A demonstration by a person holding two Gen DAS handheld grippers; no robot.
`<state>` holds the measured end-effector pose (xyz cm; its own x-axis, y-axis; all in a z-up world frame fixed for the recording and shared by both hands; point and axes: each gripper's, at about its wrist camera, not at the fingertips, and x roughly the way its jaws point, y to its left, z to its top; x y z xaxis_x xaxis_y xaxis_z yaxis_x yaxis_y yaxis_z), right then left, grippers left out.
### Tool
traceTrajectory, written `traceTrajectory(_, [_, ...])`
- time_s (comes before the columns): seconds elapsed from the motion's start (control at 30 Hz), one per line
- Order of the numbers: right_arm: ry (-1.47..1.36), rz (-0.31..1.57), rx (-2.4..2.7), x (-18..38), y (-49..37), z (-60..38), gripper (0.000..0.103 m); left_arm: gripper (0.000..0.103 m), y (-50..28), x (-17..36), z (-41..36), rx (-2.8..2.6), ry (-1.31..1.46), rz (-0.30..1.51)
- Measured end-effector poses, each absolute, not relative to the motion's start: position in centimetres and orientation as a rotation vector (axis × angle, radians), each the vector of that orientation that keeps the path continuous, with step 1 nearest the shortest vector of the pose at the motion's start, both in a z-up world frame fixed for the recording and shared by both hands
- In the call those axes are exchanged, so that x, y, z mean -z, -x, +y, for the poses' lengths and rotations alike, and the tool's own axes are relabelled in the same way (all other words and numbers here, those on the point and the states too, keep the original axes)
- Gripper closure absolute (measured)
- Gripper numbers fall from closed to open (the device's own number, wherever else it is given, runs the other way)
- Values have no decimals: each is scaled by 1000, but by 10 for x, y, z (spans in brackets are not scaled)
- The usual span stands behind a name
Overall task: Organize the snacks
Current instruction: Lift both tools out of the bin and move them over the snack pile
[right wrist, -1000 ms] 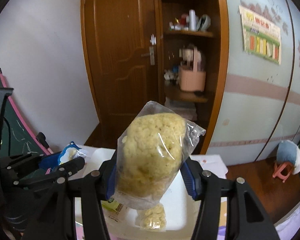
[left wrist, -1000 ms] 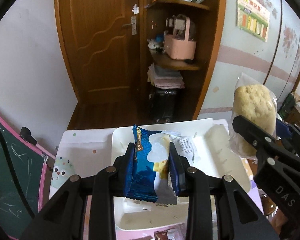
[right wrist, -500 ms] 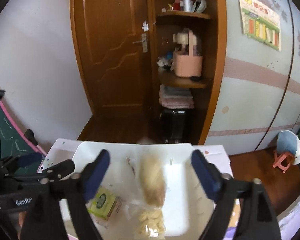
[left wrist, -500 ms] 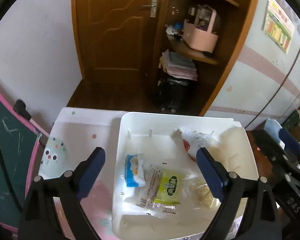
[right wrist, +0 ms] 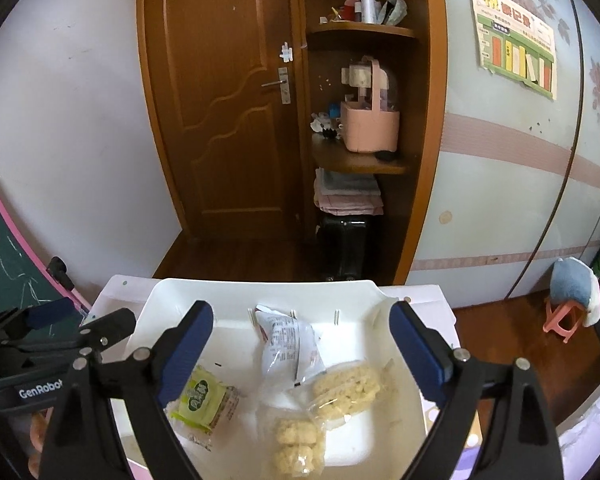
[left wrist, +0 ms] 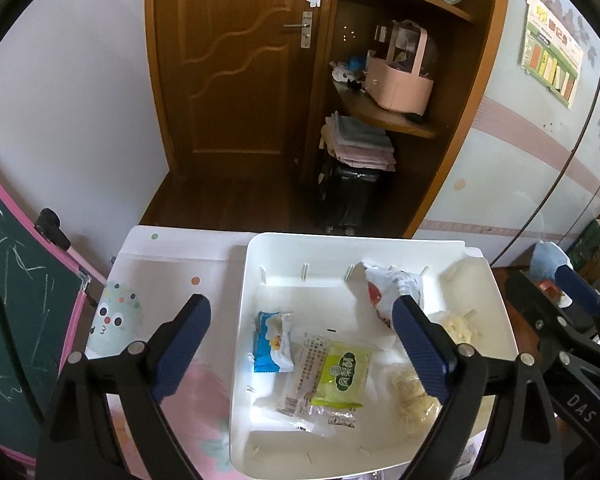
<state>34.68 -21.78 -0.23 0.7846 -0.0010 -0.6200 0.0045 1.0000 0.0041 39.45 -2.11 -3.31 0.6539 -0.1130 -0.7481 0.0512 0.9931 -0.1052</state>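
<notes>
White plastic tray (left wrist: 256, 252): sits on a pale table (left wrist: 172, 256) with coloured dots; shallow, with short divider ribs along its inner walls; all visible snacks lie inside it.
Left gripper (left wrist: 300, 354): jaws wide apart, holding nothing; hovers above the near half of the tray, blue pads to either side of the packets below.
Right gripper (right wrist: 302, 354): jaws wide apart, empty; also above the tray, toward its right half. Its black body shows at the right edge of the left wrist view.
Blue packet (left wrist: 271, 341): flat on the tray floor, left of centre, one short end white; lies apart from the tray's left wall.
Green packet (left wrist: 343, 374): just right of the blue one, resting on a clear printed wrapper (left wrist: 308, 376) that overlaps it on the left.
White-and-red bag (left wrist: 388, 290): crumpled, leaning toward the far wall of the tray; in the right wrist view it lies mid-tray (right wrist: 288, 344).
Large puffed-rice cake bag (right wrist: 348, 392): clear film, pale yellow cake, lying flat, touching the near end of the white-and-red bag.
Small puffed pieces bag (right wrist: 294, 440): clear film, just in front of the large cake, edges overlapping.
Table print: cartoon face patch (left wrist: 116, 318) left of the tray.
Surroundings: brown wooden door (right wrist: 220, 92) behind; open corner shelf with a pink basket (right wrist: 370, 124); green chalkboard with pink frame (left wrist: 16, 300) at far left.
</notes>
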Motion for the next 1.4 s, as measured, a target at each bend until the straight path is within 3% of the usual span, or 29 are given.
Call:
traceTrajectory(0.63, [-27, 663, 9, -41, -283, -219, 12, 11, -324, -24, -22, 118, 36, 785])
traceTrajectory(1.1, [13, 572, -24, -115, -166, -202, 13, 10, -193, -121, -7, 165, -43, 599])
traceTrajectory(1.4, [64, 583, -56, -114, -93, -190, 13, 10, -109, -141, 5, 200, -66, 523])
